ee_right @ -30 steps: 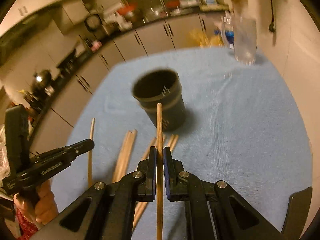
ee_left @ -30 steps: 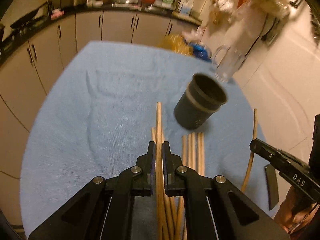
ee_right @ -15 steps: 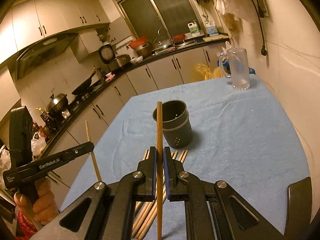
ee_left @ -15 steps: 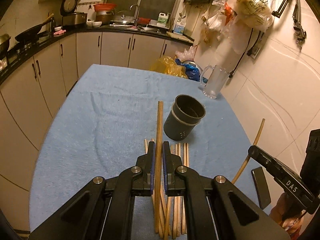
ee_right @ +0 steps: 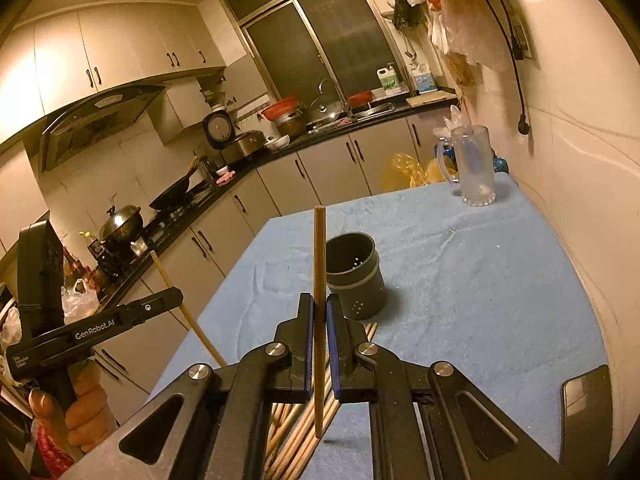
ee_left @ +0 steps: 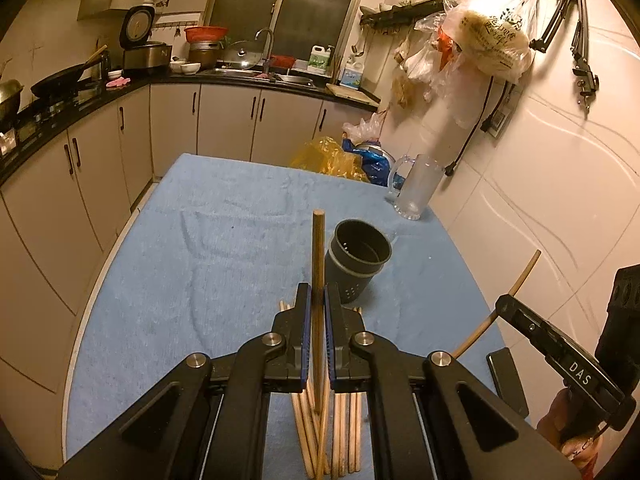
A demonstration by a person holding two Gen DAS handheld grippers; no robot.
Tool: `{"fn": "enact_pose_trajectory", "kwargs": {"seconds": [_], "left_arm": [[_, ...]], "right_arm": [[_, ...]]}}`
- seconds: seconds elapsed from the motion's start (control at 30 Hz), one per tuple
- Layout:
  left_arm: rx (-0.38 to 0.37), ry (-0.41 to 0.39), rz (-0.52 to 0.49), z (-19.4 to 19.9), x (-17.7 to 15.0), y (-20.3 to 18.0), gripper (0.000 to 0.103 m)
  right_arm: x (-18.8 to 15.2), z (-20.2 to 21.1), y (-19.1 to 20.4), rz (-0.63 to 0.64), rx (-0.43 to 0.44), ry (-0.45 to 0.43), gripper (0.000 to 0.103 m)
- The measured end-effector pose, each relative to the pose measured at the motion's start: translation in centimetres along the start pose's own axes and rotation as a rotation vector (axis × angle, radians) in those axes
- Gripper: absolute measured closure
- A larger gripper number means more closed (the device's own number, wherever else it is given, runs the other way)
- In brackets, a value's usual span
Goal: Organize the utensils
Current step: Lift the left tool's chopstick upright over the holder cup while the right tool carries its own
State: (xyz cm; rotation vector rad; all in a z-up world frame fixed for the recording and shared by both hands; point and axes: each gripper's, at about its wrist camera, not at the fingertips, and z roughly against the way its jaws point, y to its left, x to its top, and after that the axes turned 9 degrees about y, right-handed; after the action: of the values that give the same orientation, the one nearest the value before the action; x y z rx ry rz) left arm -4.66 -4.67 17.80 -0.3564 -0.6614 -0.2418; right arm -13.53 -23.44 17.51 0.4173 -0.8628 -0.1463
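Each gripper is shut on one wooden chopstick, lifted above the blue cloth. My left gripper [ee_left: 317, 298] pinches a chopstick [ee_left: 318, 256] that stands up between its jaws. My right gripper [ee_right: 319, 308] grips another chopstick [ee_right: 319, 256] the same way. A dark round utensil holder [ee_left: 358, 265] [ee_right: 354, 274] stands upright just beyond both grippers. Several loose chopsticks [ee_left: 344, 432] [ee_right: 296, 432] lie on the cloth under the grippers. In the left wrist view the right gripper [ee_left: 516, 316] shows at the right with its chopstick [ee_left: 504, 308]. In the right wrist view the left gripper [ee_right: 160, 302] is at the left, held by a hand [ee_right: 76, 404].
A blue cloth covers the table [ee_left: 192, 264] [ee_right: 500, 280]. A clear glass mug [ee_left: 416, 192] [ee_right: 474, 170] stands at the far right corner by the wall. A dark phone [ee_left: 506, 380] [ee_right: 586, 412] lies at the near right. Plastic bags [ee_left: 332, 160] sit behind the table; cabinets run along the left.
Both grippers rose and drew back from the table, each still clamped on its chopstick. The holder now looks smaller and farther, and the views tilted up toward the kitchen.
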Motion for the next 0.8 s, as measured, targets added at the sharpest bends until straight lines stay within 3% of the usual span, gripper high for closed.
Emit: {"fn": "enact_pose_trajectory", "kwargs": {"seconds": [0.8], "left_arm": [[0.001, -0.054, -0.040, 1.5, 4.6, -2.1, 0.097]], "right_arm": [[4.1, 2.2, -0.6, -0.011, 0.013, -0.062, 0.096]]}}
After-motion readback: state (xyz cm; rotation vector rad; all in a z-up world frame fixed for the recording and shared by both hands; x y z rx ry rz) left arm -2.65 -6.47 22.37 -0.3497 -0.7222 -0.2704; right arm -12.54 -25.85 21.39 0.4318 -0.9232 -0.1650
